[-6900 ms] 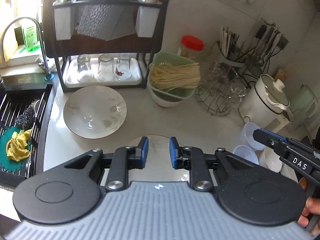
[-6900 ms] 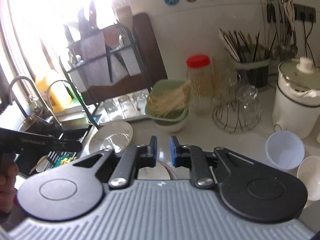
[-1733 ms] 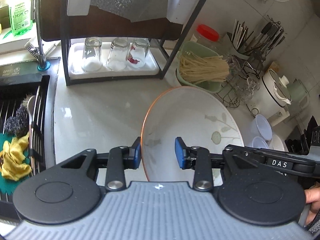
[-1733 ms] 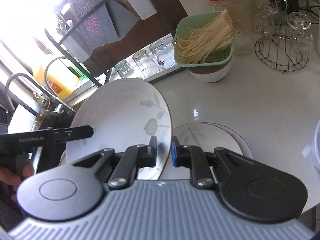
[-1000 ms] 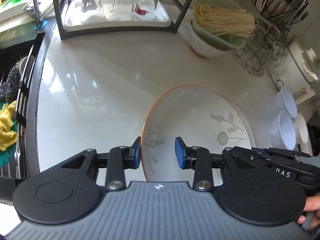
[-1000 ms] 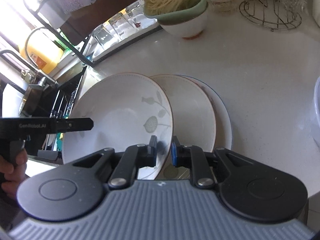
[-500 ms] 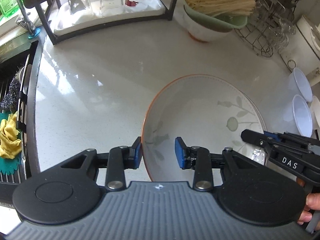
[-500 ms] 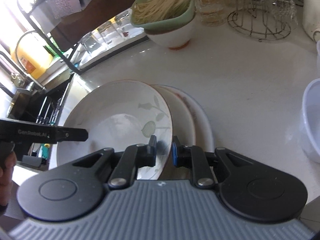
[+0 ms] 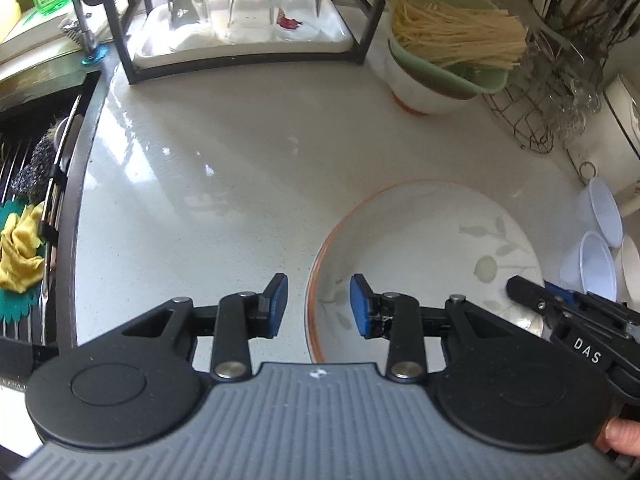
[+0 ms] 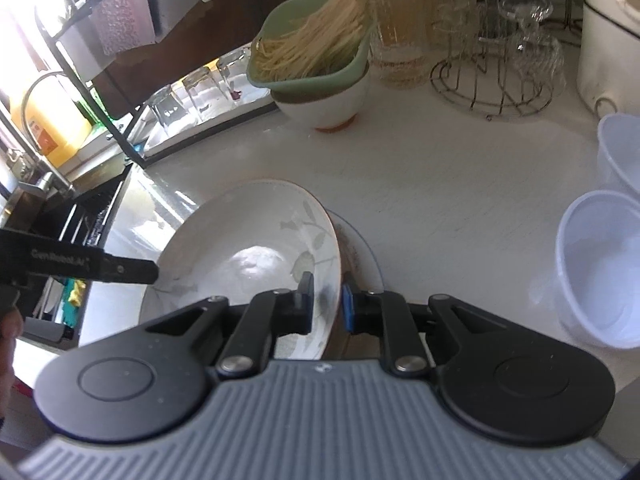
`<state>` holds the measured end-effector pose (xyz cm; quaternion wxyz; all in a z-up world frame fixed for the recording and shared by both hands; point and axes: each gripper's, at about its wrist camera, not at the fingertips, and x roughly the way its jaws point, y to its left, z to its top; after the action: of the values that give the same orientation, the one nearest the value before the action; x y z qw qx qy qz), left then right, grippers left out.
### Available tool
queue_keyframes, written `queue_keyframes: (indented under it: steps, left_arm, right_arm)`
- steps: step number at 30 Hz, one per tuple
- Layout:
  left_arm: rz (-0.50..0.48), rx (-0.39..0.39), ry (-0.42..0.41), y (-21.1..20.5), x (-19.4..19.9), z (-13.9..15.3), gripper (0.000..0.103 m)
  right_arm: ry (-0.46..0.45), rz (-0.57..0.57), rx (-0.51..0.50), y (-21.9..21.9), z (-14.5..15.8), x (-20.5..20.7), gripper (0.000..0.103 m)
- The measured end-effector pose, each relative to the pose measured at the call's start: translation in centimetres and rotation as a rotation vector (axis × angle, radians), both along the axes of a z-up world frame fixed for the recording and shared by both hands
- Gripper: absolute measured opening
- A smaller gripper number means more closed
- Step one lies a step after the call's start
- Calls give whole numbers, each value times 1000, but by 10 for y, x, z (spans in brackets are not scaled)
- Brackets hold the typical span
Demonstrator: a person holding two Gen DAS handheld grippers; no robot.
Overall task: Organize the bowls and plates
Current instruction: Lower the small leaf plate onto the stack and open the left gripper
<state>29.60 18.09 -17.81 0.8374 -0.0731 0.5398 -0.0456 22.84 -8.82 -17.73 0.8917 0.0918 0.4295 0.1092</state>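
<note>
A deep white plate with a leaf print and an orange rim [image 9: 420, 248] lies at the counter's front right, on top of other plates [image 10: 366, 252] whose edges peek out on its right. My right gripper [image 10: 326, 302] is shut on its near right rim; in the left wrist view its tip [image 9: 516, 286] reaches over that side of the plate. My left gripper [image 9: 318, 306] stands over the plate's left rim. The rim runs between the blue pads [image 9: 276, 306] without touching either. In the right wrist view its tip [image 10: 148, 272] sits at the rim of the plate [image 10: 248, 256].
A green colander of noodles on a white bowl [image 9: 448, 52] stands at the back. Upturned glasses sit on a tray [image 9: 240, 36] under a dark rack, and a wire stand [image 9: 532, 116] holds more glasses. Clear plastic bowls [image 10: 600, 264] sit right; the sink [image 9: 36, 184] lies left.
The plate has come down from a tilt to lie nearly flat on the plates beneath. Its left rim, which touched my left gripper's left pad, now sits free between the pads.
</note>
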Motion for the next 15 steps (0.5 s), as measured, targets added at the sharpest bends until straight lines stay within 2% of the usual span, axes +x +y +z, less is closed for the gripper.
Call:
queue_keyframes:
  steps: [8,15]
  left_arm:
    - [41,-16,-19,1,-18,8,39]
    - [54,-46,-95,-10,-39,47,39]
  right_arm:
    - [-34,37,9,-4,10,-5,19]
    - [-118,47,34,-15,47,-20,19]
